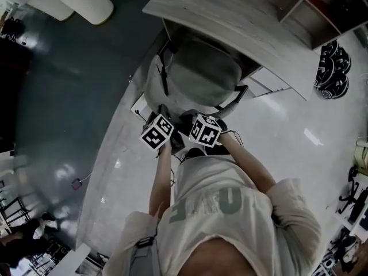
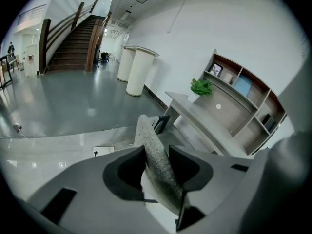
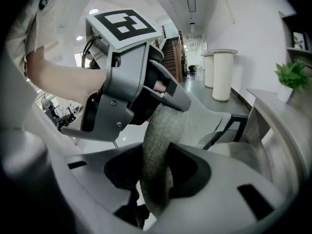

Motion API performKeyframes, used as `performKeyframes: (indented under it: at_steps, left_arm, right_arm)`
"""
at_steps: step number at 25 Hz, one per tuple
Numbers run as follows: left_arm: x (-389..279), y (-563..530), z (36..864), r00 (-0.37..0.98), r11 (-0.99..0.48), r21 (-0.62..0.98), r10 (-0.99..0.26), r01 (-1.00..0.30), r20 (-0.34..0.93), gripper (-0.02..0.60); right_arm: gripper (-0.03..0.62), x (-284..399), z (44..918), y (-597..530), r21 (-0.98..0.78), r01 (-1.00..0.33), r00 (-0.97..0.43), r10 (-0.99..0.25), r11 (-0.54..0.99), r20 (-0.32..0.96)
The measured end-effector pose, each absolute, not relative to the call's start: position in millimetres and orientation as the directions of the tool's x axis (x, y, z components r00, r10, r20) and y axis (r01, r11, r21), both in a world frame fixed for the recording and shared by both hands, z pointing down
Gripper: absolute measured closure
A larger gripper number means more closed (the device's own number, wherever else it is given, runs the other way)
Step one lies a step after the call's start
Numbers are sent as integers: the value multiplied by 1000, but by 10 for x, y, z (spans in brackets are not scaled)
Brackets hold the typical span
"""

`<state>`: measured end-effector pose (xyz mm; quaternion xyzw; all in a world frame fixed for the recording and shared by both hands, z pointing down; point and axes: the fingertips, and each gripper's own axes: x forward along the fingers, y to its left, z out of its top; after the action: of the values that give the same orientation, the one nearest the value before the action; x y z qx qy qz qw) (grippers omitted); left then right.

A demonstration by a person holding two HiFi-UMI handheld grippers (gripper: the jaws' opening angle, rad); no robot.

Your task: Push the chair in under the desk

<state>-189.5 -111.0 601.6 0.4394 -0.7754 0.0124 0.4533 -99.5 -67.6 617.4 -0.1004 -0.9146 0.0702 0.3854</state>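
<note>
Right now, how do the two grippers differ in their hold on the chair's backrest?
The left gripper grips the backrest further left; the right gripper grips just beside it, on the right. The backrest looks thin between the left jaws, thicker and rounded between the right jaws. Both are shut on its fabric edge.

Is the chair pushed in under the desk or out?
Partly in: the chair has its front beneath the desk, while most of its seat and the backrest lie outside.

T-shirt (image 1: 230,234): pale, short-sleeved, green lettering | marker cubes (image 1: 157,132): black-white squares | left gripper (image 2: 156,165): grey, screwed
</note>
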Motion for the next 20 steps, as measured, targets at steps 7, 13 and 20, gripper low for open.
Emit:
performKeyframes:
  at_steps: [7, 13, 20]
  left_arm:
    - [-1828, -1322, 6041, -220, 635, 342, -637, -692, 739, 426]
    - [-1733, -1559, 6084, -188, 622, 348, -632, -701, 752, 425]
    - [-1718, -1679, 6155, -174, 623, 327, -606, -711, 776, 425]
  right_arm:
    - [465, -934, 6167, -886, -235, 154, -685, 275, 960, 674]
    - [462, -827, 6211, -1146, -254, 144, -677, 282, 956, 680]
    - [457, -805, 6289, -1275, -276, 137, -664, 295, 951, 687]
